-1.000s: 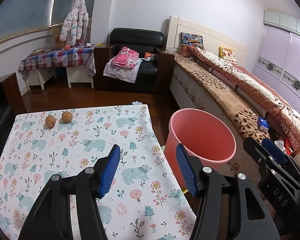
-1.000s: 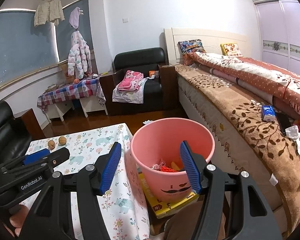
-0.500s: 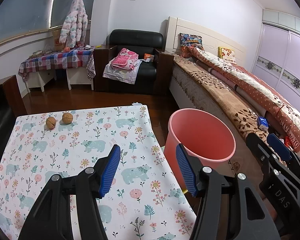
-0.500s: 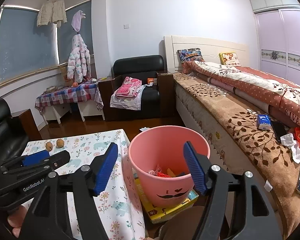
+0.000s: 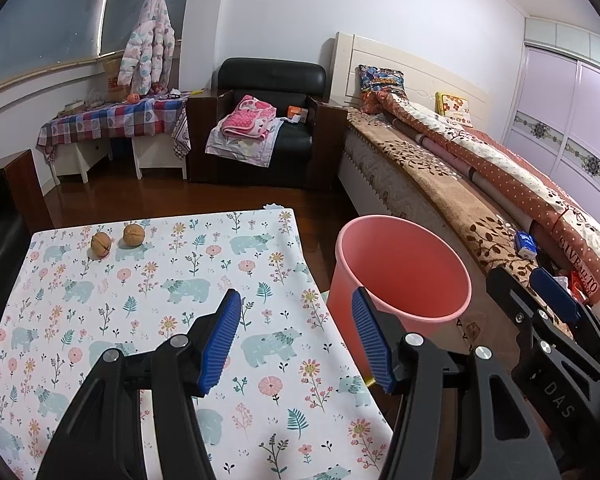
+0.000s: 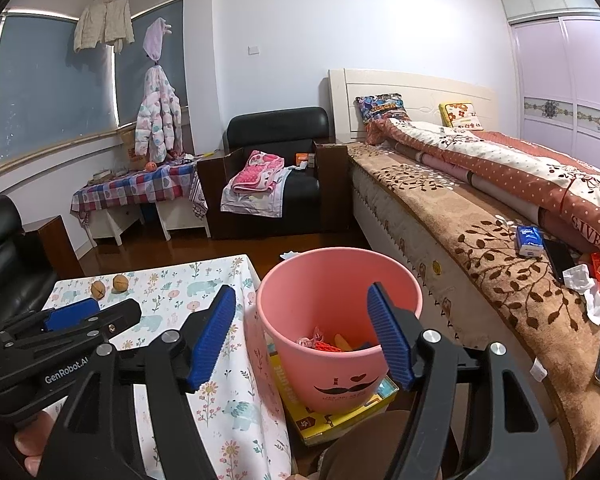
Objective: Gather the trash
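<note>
Both grippers, left (image 5: 296, 340) and right (image 6: 300, 336), hang spread and empty beside the pink bin (image 6: 340, 320); two walnuts (image 5: 116, 238) wait across the table, liable to roll if nudged.

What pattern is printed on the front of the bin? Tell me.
A black moustache on the pink bin, best seen in the right wrist view.

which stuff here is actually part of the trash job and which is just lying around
For the job: pink bin, trash inside it, two walnuts on the table, crumpled tissue on the bed.

Just lying about: tissue pack, phone, yellow box, pink blanket.
</note>
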The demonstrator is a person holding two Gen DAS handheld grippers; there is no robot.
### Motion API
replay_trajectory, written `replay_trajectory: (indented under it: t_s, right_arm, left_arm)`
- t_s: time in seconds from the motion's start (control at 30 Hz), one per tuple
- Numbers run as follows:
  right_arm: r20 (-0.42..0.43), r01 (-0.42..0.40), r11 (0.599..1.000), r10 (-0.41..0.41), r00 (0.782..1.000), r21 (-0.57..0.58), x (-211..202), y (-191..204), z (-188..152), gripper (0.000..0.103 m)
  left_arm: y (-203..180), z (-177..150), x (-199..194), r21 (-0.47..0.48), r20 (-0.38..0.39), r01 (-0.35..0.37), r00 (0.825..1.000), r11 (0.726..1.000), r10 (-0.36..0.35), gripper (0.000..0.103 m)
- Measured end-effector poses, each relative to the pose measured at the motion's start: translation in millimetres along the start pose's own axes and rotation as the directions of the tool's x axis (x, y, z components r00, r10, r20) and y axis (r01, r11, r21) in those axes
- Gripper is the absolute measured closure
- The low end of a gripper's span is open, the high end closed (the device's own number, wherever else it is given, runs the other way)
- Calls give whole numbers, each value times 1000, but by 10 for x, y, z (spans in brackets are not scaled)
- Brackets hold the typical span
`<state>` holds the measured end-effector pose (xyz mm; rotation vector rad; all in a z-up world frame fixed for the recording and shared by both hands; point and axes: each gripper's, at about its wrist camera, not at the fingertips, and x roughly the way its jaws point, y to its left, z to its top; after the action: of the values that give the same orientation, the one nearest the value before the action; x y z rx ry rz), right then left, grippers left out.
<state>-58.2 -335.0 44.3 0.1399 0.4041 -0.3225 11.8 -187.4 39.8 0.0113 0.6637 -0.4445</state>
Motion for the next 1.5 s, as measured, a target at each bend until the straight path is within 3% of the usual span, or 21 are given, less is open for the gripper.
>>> replay_trajectory:
  t_s: [1.5]
  right_arm:
    - [-23, 3, 1000, -2, 1000, 27, 144, -8, -104, 35]
  left_arm:
    - [-4, -89, 117, 24, -29, 6, 1000, 1000, -5, 46]
